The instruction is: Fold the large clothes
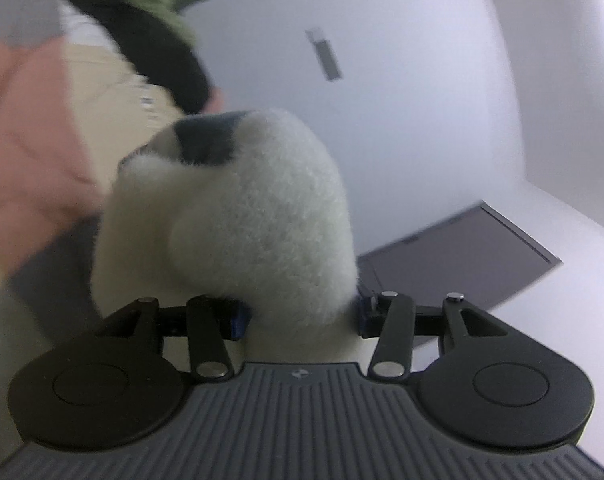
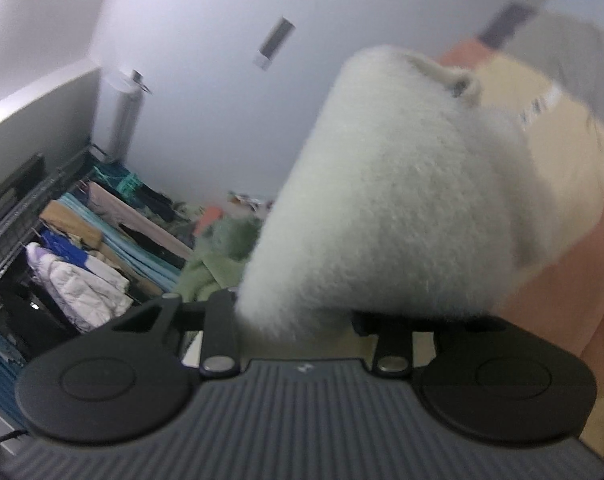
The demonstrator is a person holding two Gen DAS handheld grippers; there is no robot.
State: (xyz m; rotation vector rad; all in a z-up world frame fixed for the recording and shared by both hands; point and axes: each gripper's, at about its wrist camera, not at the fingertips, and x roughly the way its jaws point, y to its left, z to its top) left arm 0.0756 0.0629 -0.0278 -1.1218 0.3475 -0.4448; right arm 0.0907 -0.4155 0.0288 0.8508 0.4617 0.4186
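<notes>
Both fingers (image 1: 244, 316) (image 2: 222, 312) clenched on white fleece garment (image 1: 258, 216), rack (image 2: 30, 216) holding folded clothes (image 2: 86, 240)

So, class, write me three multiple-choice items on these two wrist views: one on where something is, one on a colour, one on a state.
1. Where is the clothes rack?
A. left of the right gripper
B. on the ceiling
C. behind the dark panel

2. What colour is the fleece garment?
A. red
B. cream-white
C. black

3. What is the left gripper doing?
A. hanging empty
B. holding a bottle
C. clamping fleece

Answers: A, the rack fills that view's left side; B, pale fluffy pile; C, fleece bulges between its blue pads.
</notes>
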